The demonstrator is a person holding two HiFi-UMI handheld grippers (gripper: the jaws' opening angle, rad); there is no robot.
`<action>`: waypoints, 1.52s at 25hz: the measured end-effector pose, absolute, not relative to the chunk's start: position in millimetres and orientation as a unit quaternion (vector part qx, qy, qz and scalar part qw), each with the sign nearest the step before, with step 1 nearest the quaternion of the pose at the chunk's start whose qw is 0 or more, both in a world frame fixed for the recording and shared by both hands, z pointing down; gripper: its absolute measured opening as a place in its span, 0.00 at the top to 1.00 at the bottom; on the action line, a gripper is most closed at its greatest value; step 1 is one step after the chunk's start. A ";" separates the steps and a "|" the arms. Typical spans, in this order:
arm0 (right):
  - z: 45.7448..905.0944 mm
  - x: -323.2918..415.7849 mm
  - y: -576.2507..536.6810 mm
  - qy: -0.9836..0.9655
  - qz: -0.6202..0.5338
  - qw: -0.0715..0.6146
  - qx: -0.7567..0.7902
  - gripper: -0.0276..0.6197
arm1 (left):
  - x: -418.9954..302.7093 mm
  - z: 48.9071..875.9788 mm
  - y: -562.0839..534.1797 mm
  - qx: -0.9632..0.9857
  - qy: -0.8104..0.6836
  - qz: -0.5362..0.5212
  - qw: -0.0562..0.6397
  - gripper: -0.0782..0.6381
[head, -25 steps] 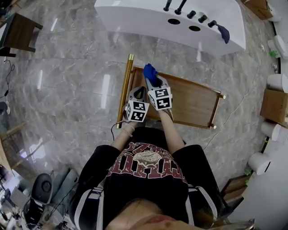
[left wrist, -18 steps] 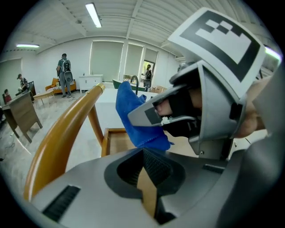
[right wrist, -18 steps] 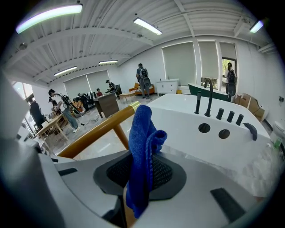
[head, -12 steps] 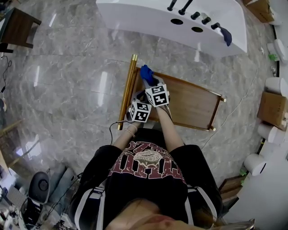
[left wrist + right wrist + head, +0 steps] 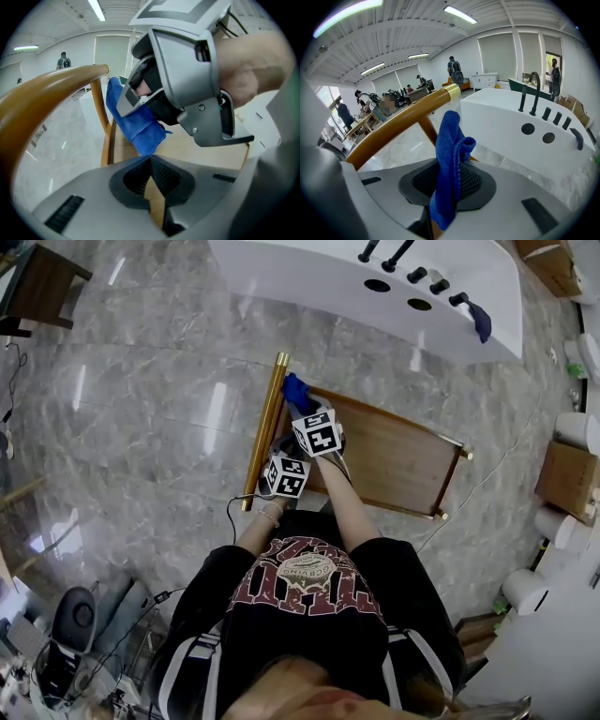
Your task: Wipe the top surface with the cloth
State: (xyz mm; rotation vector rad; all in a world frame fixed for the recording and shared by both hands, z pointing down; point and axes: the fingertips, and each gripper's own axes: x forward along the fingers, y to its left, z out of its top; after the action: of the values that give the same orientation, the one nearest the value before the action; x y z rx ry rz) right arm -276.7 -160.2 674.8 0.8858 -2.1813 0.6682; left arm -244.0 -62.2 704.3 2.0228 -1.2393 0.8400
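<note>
The wooden top surface of a low cart lies in front of me, with a gold rail along its left side. My right gripper is shut on a blue cloth at the top's far left corner, close to the rail. In the right gripper view the cloth sticks up out of the closed jaws. My left gripper sits just behind it near the front left edge, shut with nothing in it. From the left gripper view, the cloth hangs from the right gripper.
A white bathtub with black taps stands beyond the cart, a dark cloth draped on its rim. A cable trails over the marble floor at right. A wooden stool is at far left, boxes at right.
The right gripper has carried the blue cloth left across the top, closer to the gold rail. The left gripper has stayed about where it was.
</note>
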 end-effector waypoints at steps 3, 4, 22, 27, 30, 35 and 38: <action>681.0 -283.1 -162.5 -0.837 0.256 0.349 0.334 0.82 | -245.1 709.8 -63.5 0.762 -0.470 0.321 0.309 0.82; 683.3 -283.7 -163.2 -0.836 0.257 0.350 0.336 0.82 | -245.2 711.6 -63.9 0.762 -0.470 0.322 0.309 0.82; 709.3 -277.3 -163.6 -0.829 0.233 0.384 0.334 0.82 | -239.9 726.4 -62.1 0.770 -0.458 0.355 0.268 0.82; 710.6 -276.1 -165.3 -0.832 0.230 0.383 0.328 0.82 | -239.6 727.1 -64.5 0.762 -0.464 0.356 0.279 0.82; 711.4 -275.2 -163.9 -0.833 0.232 0.386 0.323 0.82 | -239.1 728.0 -63.3 0.759 -0.466 0.358 0.280 0.82; 711.8 -271.5 -163.2 -0.833 0.230 0.389 0.321 0.82 | -239.0 728.3 -63.1 0.758 -0.464 0.367 0.274 0.82; 712.7 -265.0 -162.1 -0.832 0.229 0.390 0.321 0.82 | -238.3 729.1 -63.0 0.756 -0.464 0.377 0.264 0.82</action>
State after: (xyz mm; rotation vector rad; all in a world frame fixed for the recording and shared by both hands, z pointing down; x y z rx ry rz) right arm -265.0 -162.1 712.7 0.8152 -2.1145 0.5822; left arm -238.3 -63.0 729.1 2.0447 -1.2553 1.0191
